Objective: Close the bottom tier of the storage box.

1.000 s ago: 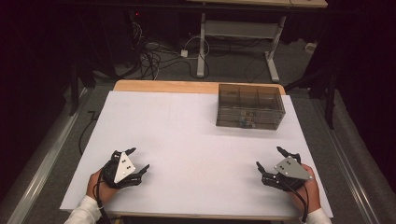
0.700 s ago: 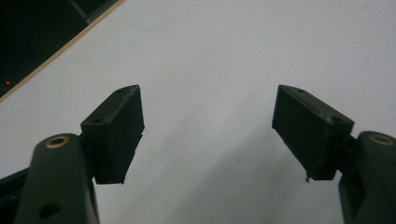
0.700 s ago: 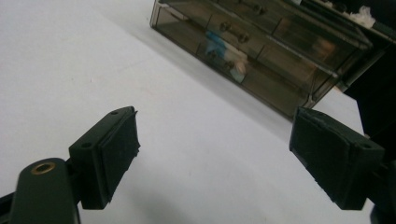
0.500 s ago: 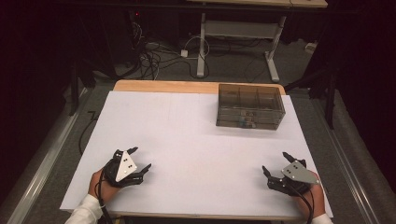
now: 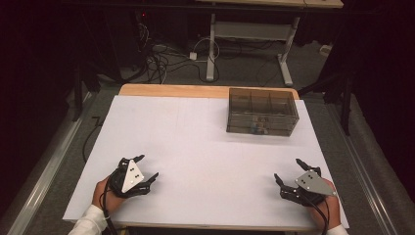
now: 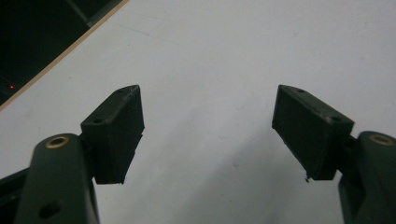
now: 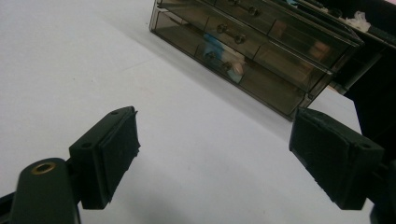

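A smoky see-through drawer cabinet [image 5: 262, 111] stands at the back right of the white table top [image 5: 205, 147]; it appears again in the right gripper view [image 7: 252, 42], with small knobs on its drawers and something pale blue inside. My left gripper [image 5: 147, 169] rests low at the front left, open, nothing between its jaws [image 6: 208, 130]. At the front right my right gripper [image 5: 288, 174] is open too, jaws wide apart over bare table [image 7: 215, 154], well short of the cabinet.
A wooden strip [image 5: 171, 90] edges the table's far side. Beyond it on the floor lie cables [image 5: 161, 54] and a desk's metal legs [image 5: 244, 34]. Dark floor and rails run along both sides of the table.
Both hands have drawn back toward the table's front edge; the right gripper has slid furthest, down and to the right. Both jaws stay open.
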A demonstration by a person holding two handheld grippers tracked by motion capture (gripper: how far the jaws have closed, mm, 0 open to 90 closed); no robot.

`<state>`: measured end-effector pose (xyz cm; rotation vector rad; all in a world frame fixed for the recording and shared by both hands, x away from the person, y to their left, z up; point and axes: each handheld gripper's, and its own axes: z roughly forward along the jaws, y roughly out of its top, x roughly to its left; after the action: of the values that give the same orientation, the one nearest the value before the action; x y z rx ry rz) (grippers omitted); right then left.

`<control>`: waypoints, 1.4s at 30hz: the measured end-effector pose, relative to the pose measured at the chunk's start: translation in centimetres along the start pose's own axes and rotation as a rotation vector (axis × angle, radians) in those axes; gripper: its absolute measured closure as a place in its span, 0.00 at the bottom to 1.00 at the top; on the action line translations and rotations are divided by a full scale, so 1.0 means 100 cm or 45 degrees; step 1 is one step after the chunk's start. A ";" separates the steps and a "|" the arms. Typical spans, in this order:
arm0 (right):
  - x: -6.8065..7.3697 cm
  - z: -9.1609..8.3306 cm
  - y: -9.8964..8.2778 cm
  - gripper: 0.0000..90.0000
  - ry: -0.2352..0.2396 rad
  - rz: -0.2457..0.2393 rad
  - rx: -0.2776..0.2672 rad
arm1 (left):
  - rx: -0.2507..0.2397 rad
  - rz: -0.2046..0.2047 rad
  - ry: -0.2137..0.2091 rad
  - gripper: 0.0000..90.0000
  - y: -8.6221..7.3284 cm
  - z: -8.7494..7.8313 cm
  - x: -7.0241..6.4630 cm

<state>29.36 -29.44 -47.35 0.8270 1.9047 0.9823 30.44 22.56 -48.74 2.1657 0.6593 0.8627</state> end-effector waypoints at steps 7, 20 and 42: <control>0.002 0.001 0.002 0.19 -0.003 -0.005 -0.017 | -0.008 -0.014 0.002 0.27 0.000 0.001 0.003; 0.003 0.000 0.000 0.19 0.007 -0.015 -0.017 | -0.005 -0.003 0.005 0.27 0.003 0.002 -0.001; 0.012 0.001 -0.002 0.19 0.042 -0.045 -0.005 | 0.010 0.014 0.006 0.27 0.004 0.006 -0.001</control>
<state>28.93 -28.53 -47.95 0.7767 1.9388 0.9833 30.87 22.00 -48.75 2.1768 0.6543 0.8728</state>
